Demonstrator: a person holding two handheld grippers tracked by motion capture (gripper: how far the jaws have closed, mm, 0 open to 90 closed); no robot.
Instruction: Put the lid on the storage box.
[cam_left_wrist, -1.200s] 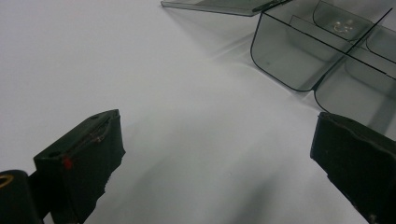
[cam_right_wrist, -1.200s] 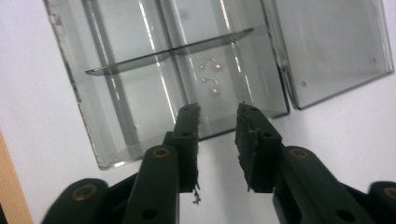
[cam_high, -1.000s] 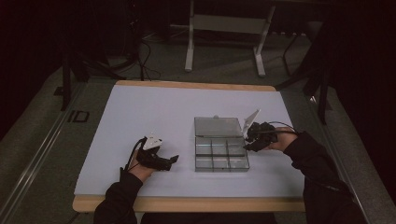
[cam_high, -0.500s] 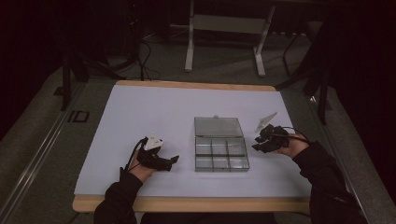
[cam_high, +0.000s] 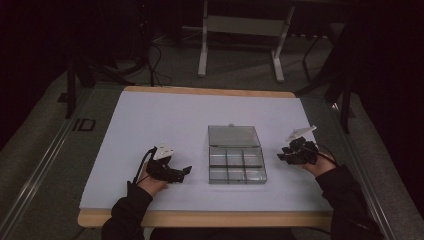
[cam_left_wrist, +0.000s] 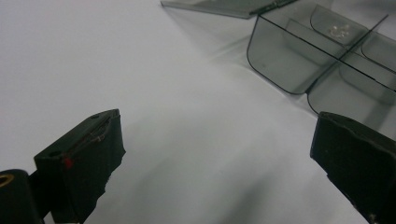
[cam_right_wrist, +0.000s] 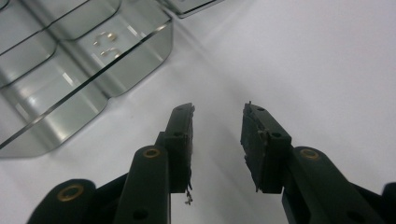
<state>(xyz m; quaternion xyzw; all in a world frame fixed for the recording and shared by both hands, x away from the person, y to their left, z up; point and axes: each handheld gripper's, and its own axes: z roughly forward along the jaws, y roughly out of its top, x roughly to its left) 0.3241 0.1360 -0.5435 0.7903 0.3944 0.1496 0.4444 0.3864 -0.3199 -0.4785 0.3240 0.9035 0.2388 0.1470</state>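
A clear plastic compartment box (cam_high: 237, 165) sits mid-table with its lid (cam_high: 234, 136) folded flat behind it. My left gripper (cam_high: 187, 171) rests on the white sheet to the left of the box, pointing at it. In the left gripper view its jaws (cam_left_wrist: 217, 130) stand wide open over bare sheet, the box (cam_left_wrist: 299, 60) ahead at the upper right. My right gripper (cam_high: 281, 155) hovers low just right of the box. Its jaws (cam_right_wrist: 217, 109) are open with nothing between them. A compartment of the box (cam_right_wrist: 84, 60) holds small metal bits (cam_right_wrist: 105, 43).
The white sheet (cam_high: 150, 130) covers a wooden table whose front edge (cam_high: 200, 218) runs along the bottom. A metal stand (cam_high: 240, 30) and cables (cam_high: 155, 55) lie on the floor beyond the far edge. Both forearms in dark sleeves come in from below.
My right gripper has moved right, away from the box's right side, and sunk toward the table. The left gripper and the box have stayed where they were.
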